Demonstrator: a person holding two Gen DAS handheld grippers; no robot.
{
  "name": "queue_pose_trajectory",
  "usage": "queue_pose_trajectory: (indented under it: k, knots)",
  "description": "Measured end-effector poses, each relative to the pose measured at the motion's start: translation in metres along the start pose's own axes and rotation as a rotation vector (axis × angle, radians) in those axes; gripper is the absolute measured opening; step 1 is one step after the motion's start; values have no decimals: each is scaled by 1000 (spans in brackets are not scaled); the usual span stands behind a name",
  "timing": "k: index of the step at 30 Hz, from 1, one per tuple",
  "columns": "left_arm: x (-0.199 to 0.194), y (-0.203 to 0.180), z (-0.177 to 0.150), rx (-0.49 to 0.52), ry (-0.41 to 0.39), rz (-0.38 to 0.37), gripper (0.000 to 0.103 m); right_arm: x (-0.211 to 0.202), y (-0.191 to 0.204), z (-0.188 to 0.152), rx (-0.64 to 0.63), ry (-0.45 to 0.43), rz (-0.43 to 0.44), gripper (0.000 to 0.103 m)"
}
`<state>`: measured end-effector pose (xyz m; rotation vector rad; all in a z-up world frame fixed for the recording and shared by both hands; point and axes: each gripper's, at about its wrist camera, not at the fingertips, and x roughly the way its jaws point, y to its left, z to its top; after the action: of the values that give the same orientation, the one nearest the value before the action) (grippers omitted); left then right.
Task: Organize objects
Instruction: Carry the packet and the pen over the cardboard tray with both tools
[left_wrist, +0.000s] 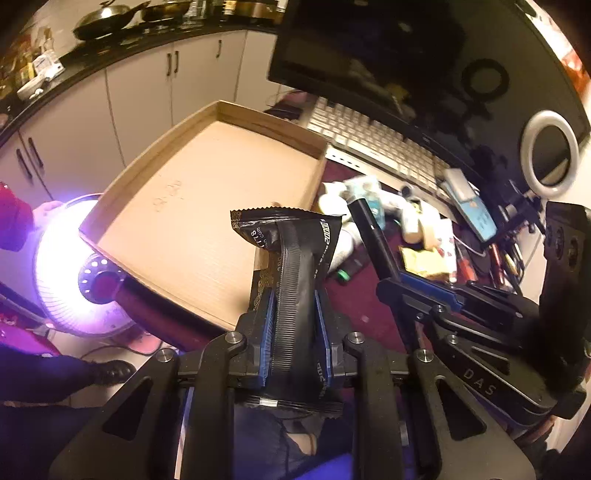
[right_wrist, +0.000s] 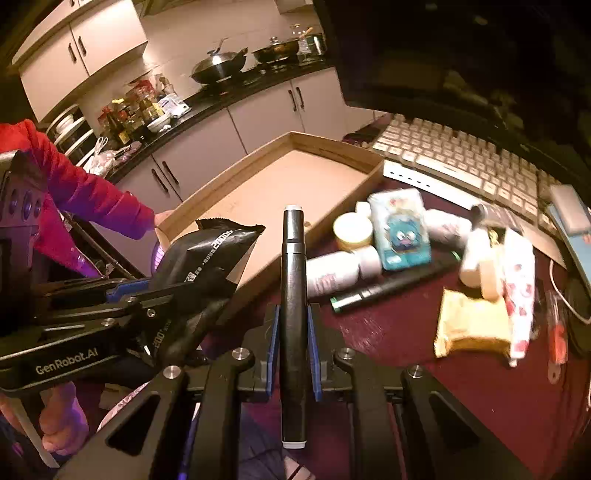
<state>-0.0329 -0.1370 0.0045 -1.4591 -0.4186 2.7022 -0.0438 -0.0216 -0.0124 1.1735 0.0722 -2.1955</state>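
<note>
Black sachet (left_wrist: 295, 258): I see my left gripper (left_wrist: 295, 310) clamped on it, above the cardboard tray (left_wrist: 184, 206).
Marker (right_wrist: 293, 295): pinched lengthwise by my right gripper (right_wrist: 293, 317), over the table.

The shallow cardboard tray (right_wrist: 280, 184) lies bare inside, open from above behind low walls. Right of it, bottles, a blue packet (right_wrist: 400, 229) and a marker (right_wrist: 388, 288) crowd the worktop (right_wrist: 461, 391); the keyboard (right_wrist: 461, 158) blocks the far side.
</note>
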Motion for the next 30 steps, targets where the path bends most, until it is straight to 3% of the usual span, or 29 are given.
queue_pose_trajectory:
  k: [18, 30]
  knots:
    - [25, 58, 44, -71, -18, 113, 20, 64, 26, 57, -24, 38, 50, 13]
    - [52, 81, 52, -98, 12, 119, 20, 108, 30, 70, -3, 79, 39, 13]
